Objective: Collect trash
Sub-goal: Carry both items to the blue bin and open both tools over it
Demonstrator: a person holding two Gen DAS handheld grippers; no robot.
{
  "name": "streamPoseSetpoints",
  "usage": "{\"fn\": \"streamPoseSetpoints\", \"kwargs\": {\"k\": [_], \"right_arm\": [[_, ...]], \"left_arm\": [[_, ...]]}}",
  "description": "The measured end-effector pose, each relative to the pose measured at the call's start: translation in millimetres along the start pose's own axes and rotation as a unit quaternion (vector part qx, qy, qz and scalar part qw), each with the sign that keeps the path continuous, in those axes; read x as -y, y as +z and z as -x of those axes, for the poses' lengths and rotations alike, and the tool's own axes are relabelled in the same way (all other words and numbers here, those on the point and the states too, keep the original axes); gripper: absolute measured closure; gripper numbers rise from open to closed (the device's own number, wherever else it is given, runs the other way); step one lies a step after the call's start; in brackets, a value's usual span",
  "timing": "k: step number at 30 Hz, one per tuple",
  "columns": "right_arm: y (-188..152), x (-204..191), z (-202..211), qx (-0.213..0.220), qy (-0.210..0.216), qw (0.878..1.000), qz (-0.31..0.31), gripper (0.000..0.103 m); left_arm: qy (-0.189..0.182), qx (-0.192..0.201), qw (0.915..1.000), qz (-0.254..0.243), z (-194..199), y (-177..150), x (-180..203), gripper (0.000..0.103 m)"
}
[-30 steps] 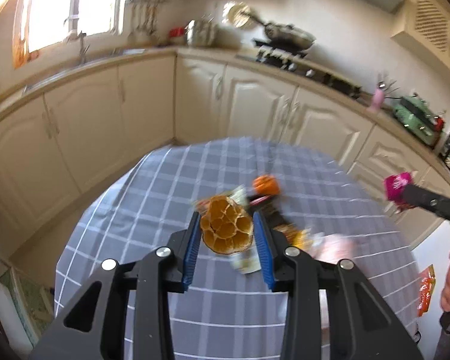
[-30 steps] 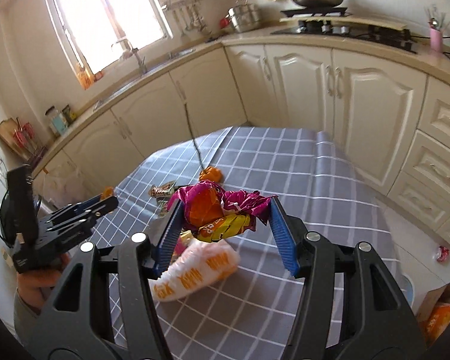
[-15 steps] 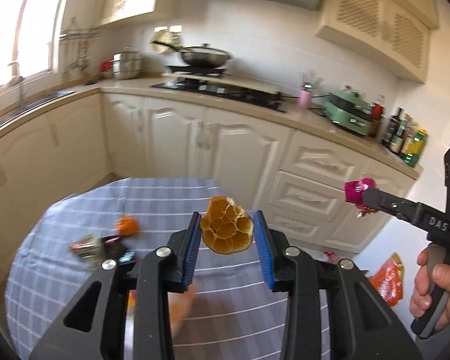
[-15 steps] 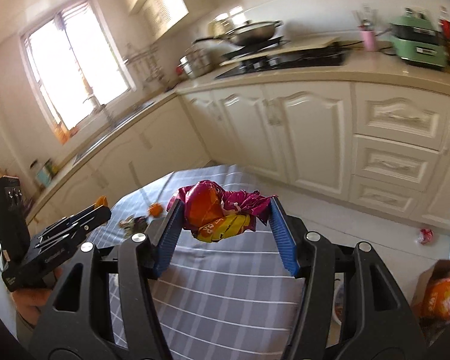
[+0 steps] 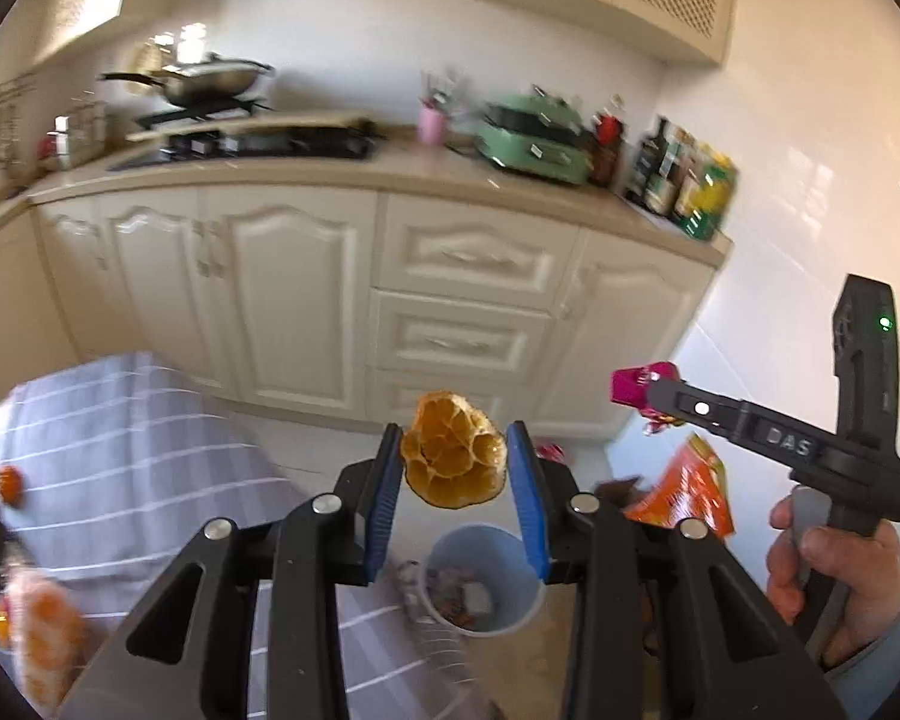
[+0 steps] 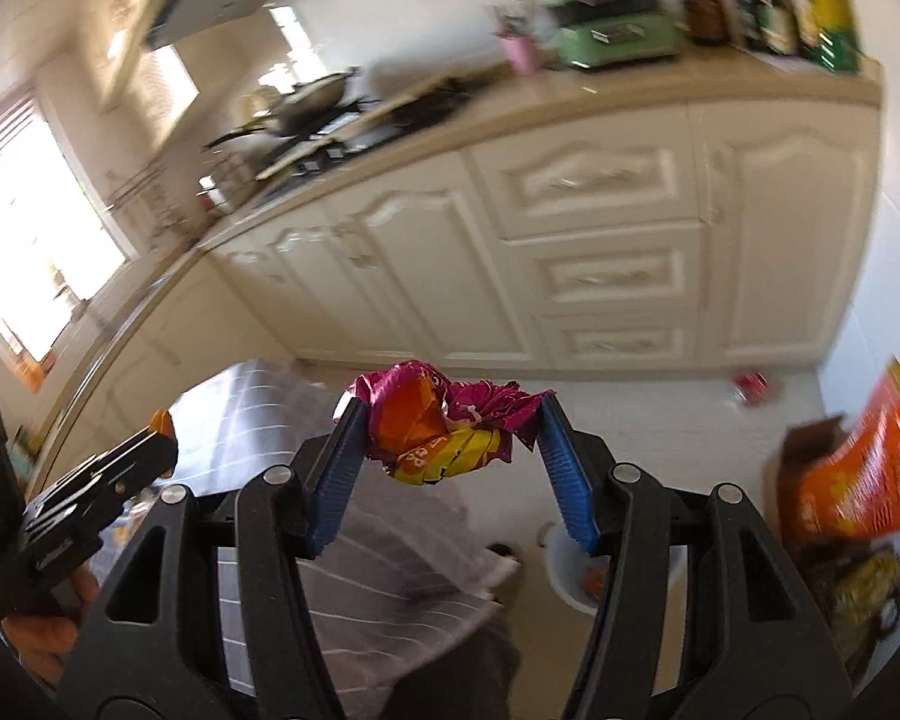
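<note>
Your left tool [image 5: 455,471] grips the orange peel [image 5: 453,451] above the bin [image 5: 481,577] on the floor; your right tool [image 6: 450,456] clamps the crumpled wrapper [image 6: 444,427] in the air beside the desk [image 5: 126,438].

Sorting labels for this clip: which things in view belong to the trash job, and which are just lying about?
Job: orange peel in left gripper; snack wrapper in right gripper; trash bin.
Lying about: wok, green appliance, bottles, pink cup.
</note>
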State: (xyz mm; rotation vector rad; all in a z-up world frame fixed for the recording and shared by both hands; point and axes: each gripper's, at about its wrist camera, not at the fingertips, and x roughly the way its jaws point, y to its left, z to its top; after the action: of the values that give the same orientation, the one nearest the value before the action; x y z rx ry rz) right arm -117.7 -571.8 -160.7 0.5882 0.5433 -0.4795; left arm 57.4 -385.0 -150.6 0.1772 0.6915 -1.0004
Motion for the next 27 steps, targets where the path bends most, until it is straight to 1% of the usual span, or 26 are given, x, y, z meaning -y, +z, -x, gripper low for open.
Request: {"fn": "streamPoseSetpoints", "kwargs": {"k": [2,6,9,14,17,20,21,22,23,24,25,27], "right_arm": [[-3.1,20.4,-3.1,-0.006,-0.011,1.0,-0.017,0.046],[-11.0,53.3,-17.8,-0.024,-0.026,0.998,-0.048,0.046],[-19.3,77.5,-41.5,-0.051,-0.031,0.995,-0.076,0.046],[-35.2,113.6,-85.2,-0.094,-0.042,0.987,-0.125,0.046],[-41.9,123.1,-101.7,-0.112,-0.045,0.983,-0.136,0.046],[-46.5,128.5,-116.0,-0.126,-0.04,0.98,-0.146,0.043],[-48.2,131.6,-120.8,-0.131,-0.041,0.979,-0.153,0.033],[-49.7,134.6,-123.7,-0.132,-0.041,0.978,-0.158,0.026],[-51.0,137.1,-125.7,-0.132,-0.043,0.977,-0.163,0.015],[-52.0,138.2,-126.2,-0.131,-0.045,0.976,-0.167,0.01],[-53.1,140.4,-126.9,-0.131,-0.049,0.975,-0.171,0.01],[-54.8,143.0,-126.5,-0.129,-0.053,0.974,-0.177,0.007]], "left_arm": [[-0.013,-0.019,0.9997,-0.009,-23.6,-3.7,18.4,0.069],[-0.031,-0.06,0.9976,-0.019,-64.8,-12.9,37.3,0.069],[-0.04,-0.098,0.9941,-0.024,-101.2,-19.3,46.8,0.069],[-0.042,-0.166,0.985,-0.024,-164.9,-42.5,57.1,0.069],[-0.039,-0.195,0.9796,-0.028,-193.4,-54.3,60.7,0.069],[-0.053,-0.216,0.9743,-0.032,-210.4,-59.4,62.9,0.068],[-0.054,-0.226,0.9718,-0.04,-215.8,-61.0,64.9,0.066],[-0.049,-0.235,0.9696,-0.049,-220.4,-62.7,66.6,0.05],[-0.042,-0.236,0.9696,-0.05,-223.1,-63.4,66.0,0.03],[-0.036,-0.23,0.9713,-0.048,-224.0,-62.3,64.2,0.024],[-0.029,-0.221,0.9738,-0.043,-221.6,-61.6,60.8,0.02],[-0.025,-0.222,0.974,-0.035,-220.3,-59.9,55.1,0.019]]}}
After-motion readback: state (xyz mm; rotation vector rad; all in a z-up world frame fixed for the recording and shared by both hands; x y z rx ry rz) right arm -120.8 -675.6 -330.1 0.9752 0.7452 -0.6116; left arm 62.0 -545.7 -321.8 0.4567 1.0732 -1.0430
